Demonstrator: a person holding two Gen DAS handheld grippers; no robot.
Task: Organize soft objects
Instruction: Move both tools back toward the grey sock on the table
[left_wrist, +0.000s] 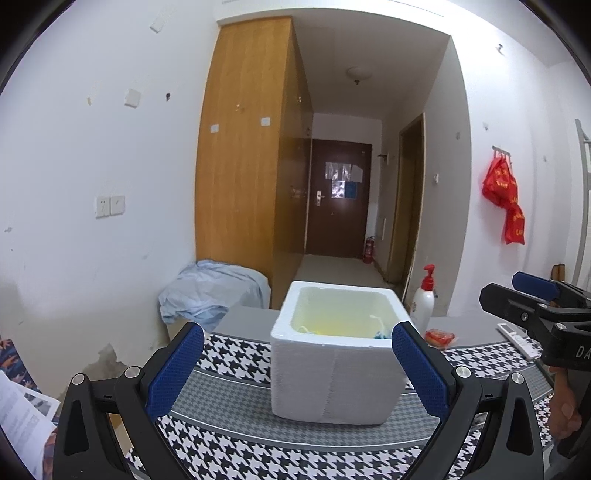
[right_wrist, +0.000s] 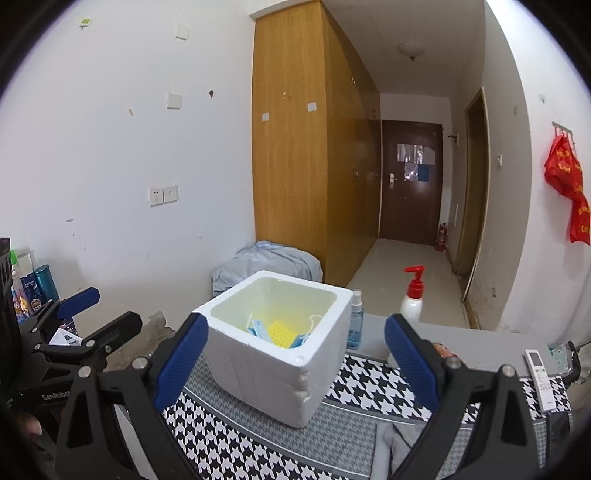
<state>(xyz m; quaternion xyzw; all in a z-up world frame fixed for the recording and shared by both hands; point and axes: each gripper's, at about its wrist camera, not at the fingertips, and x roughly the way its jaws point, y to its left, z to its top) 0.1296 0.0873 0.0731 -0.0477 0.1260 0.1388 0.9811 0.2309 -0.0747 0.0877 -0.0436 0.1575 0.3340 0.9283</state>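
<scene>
The white foam box (right_wrist: 280, 347) stands on the houndstooth cloth (right_wrist: 373, 380), just ahead of both claws and between their spread blue pads. The left gripper (left_wrist: 297, 369) is wide open and empty — so is the right gripper (right_wrist: 295, 354). Inside the box lie a yellow sponge (right_wrist: 282, 333) and blue face masks (right_wrist: 258, 328) with white ear loops. Behind the box stand a pump bottle (right_wrist: 413, 299) and a blue spray bottle (right_wrist: 355, 325); a remote (right_wrist: 540, 376) lies off to the right.

Each hand-held gripper, left (left_wrist: 297, 369) and right (right_wrist: 293, 354), has a black angular frame, silver screws at the joints, and blue textured pads (left_wrist: 173, 369) lining its fingers.
</scene>
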